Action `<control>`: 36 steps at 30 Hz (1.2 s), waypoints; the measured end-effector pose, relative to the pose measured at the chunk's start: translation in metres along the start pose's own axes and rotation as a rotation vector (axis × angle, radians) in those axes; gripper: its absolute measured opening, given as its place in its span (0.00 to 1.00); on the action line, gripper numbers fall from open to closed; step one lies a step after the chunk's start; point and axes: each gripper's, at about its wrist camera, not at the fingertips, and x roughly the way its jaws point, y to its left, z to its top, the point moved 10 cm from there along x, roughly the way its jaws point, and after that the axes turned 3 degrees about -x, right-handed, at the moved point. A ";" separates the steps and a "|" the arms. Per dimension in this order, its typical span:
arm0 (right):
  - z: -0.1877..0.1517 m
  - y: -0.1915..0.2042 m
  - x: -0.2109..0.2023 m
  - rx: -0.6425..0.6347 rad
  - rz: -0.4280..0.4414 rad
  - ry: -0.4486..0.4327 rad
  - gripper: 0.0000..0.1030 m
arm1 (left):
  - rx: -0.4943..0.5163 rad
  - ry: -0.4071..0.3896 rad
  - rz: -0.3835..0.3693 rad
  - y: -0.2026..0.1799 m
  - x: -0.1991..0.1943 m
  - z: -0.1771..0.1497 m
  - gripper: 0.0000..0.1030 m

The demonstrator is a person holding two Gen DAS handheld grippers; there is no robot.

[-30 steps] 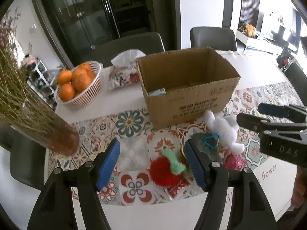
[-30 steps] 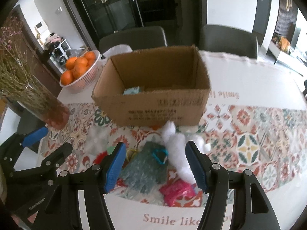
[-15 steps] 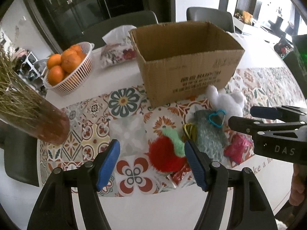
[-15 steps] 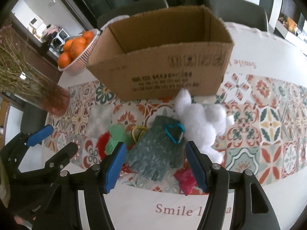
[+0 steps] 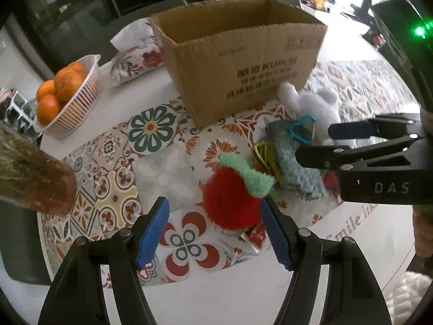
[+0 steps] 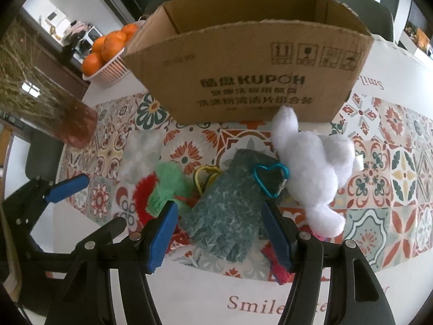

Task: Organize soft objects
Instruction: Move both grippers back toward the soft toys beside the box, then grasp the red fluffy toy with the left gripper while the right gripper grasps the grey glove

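Both wrist views low, boxward [image 5: 238,62]

White basket [image 5: 81,100] of oranges [image 5: 58,93] sits on the table [image 5: 140,81] next to a floral tissue pack [image 5: 134,62]. Glass vase [image 6: 73,124] of dried stems nearby, patterned runner [image 6: 392,146] underneath, grey chairs [image 6: 376,10] behind.

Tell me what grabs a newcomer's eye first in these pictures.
The open cardboard box fills the middle of the table. Just in front of it lies a heap of soft things: a white plush toy, a teal fuzzy glove and a red pompom. A basket of oranges sits at far left.
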 end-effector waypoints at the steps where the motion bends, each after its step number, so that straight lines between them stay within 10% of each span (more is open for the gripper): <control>1: -0.001 0.001 0.003 -0.003 0.000 0.000 0.63 | 0.015 0.006 -0.005 -0.001 0.004 -0.002 0.67; 27: -0.010 -0.009 0.056 0.025 -0.023 0.034 0.63 | 0.170 0.020 -0.159 -0.022 0.059 -0.007 0.68; 36: -0.014 -0.013 0.054 0.048 0.040 0.022 0.44 | 0.147 0.023 -0.193 -0.031 0.070 -0.001 0.68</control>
